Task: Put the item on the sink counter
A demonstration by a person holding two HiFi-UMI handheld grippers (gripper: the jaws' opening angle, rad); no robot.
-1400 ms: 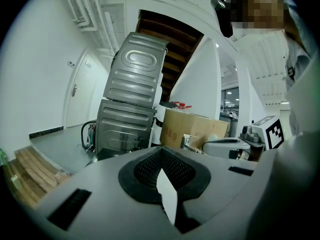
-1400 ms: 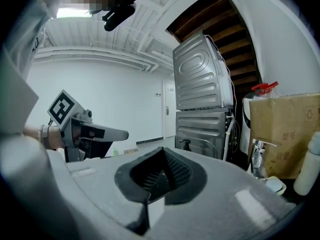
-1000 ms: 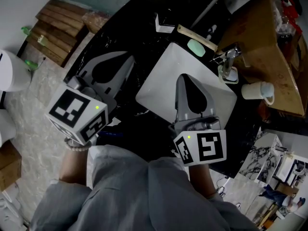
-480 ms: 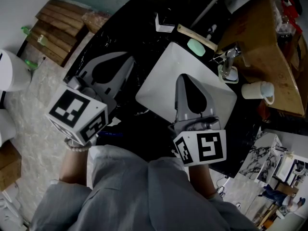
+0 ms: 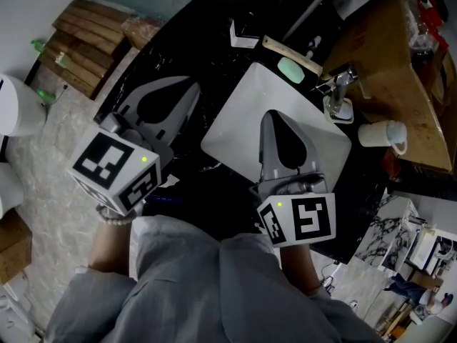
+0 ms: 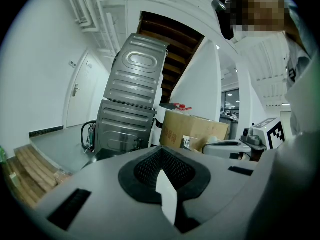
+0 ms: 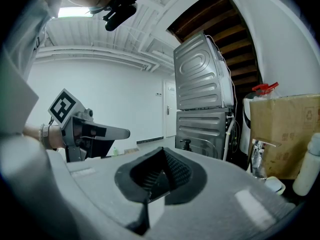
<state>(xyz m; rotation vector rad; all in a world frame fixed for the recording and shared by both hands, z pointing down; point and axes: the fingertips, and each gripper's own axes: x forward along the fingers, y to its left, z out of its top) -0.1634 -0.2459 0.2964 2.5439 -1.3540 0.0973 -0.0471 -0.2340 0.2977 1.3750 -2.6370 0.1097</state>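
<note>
My left gripper [image 5: 187,86] hangs over the black counter [image 5: 193,45], left of the white sink basin [image 5: 243,113]. It is shut and holds nothing. My right gripper [image 5: 275,115] hovers over the basin, its jaws together and empty. On the counter behind the basin lie a green soap bar [image 5: 290,70] and a wooden-handled tool [image 5: 291,56]. A white mug [image 5: 381,134] stands to the right of the faucet [image 5: 338,86]. In the left gripper view the closed jaws [image 6: 162,151] point level, with the right gripper [image 6: 226,148] beside them. The right gripper view shows its own jaws [image 7: 161,153] and the left gripper [image 7: 95,132].
A cardboard box [image 5: 389,63] sits at the back right of the counter. A white holder [image 5: 243,37] stands behind the basin. Wooden planks [image 5: 89,45] lie on the floor at left. Two stacked metal machines [image 6: 132,109] rise ahead of both grippers.
</note>
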